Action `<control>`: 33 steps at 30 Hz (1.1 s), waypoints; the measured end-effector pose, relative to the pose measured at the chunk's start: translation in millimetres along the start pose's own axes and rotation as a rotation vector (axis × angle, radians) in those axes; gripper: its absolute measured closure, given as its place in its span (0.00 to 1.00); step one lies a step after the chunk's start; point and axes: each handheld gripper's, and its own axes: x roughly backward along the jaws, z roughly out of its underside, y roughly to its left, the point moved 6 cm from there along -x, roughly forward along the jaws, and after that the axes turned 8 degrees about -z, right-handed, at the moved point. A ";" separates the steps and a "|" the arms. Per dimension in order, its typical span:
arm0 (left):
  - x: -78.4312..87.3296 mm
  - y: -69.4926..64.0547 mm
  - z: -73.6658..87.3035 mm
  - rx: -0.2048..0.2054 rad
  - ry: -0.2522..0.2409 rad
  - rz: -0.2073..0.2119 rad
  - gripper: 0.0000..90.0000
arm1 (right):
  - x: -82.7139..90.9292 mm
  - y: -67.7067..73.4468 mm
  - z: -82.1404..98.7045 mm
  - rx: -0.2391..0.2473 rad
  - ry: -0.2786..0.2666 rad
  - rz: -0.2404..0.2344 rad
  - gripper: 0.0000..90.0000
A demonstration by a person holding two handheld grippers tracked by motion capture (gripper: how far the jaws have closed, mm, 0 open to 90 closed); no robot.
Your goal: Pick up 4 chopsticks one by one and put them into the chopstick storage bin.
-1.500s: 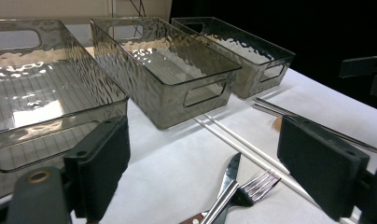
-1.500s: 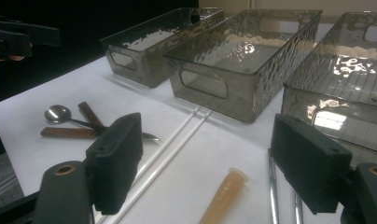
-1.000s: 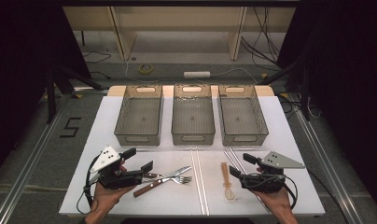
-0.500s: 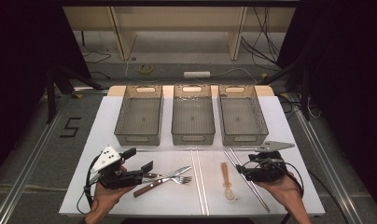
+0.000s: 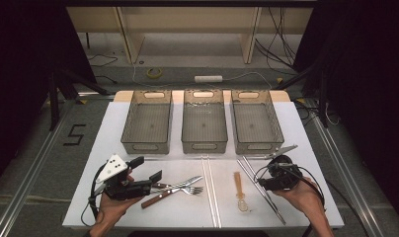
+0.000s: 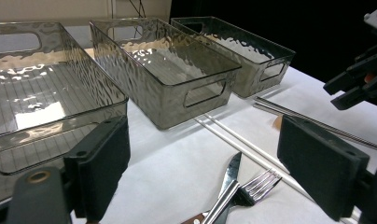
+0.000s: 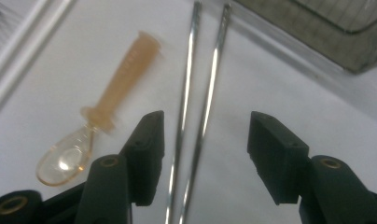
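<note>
The white table stood on a grey floor with dark curtains at both sides and cables trailing behind; its near edge ran just past the person's wrists. Three clear bins sat side by side across the far half, close to one another, the outer two set in from the table's side edges. The near half was the working room: open white surface lay between the bins' near walls and the cutlery.

Right gripper hovered over the pair of metal chopsticks, which lay side by side on the table near its right edge, running from just before the right bin toward the near edge. Jaws were half spread and had just been closing; the chopsticks ran between them, nearer the left jaw, and the pads did not press on them. An orange-handled clear spoon lay just left of the chopsticks, apart from them.

Left gripper was held low at the near left, jaws wide and empty (nothing between the pads). Just ahead of it lay a fork and a knife, overlapping. White chopsticks lay along the middle, between fork and spoon.
</note>
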 end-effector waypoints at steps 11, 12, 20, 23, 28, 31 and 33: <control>0.3 -0.7 -0.3 -0.004 0.000 0.001 0.18 | -17.6 -4.1 14.0 -0.047 0.104 -0.015 0.68; 0.3 -0.7 -0.4 -0.002 -0.001 0.001 0.18 | -19.1 -4.2 14.4 -0.044 0.107 -0.014 0.69; 0.5 -1.0 -0.6 -0.004 -0.001 0.000 0.18 | -26.4 -4.8 19.0 -0.076 0.137 -0.027 0.80; 0.7 -1.0 -0.8 -0.005 -0.004 0.000 0.18 | -28.0 -3.8 20.3 -0.082 0.142 -0.034 0.82; 0.7 -0.6 -0.8 -0.005 -0.004 -0.001 0.18 | -30.1 -3.8 21.2 -0.075 0.155 -0.038 0.86; 0.9 -0.6 -0.8 -0.006 -0.005 -0.001 0.18 | -32.5 -2.9 21.9 -0.086 0.164 -0.038 0.88; 1.0 -0.7 -1.0 -0.006 -0.005 -0.001 0.18 | -33.8 -3.2 22.7 -0.084 0.176 -0.038 0.89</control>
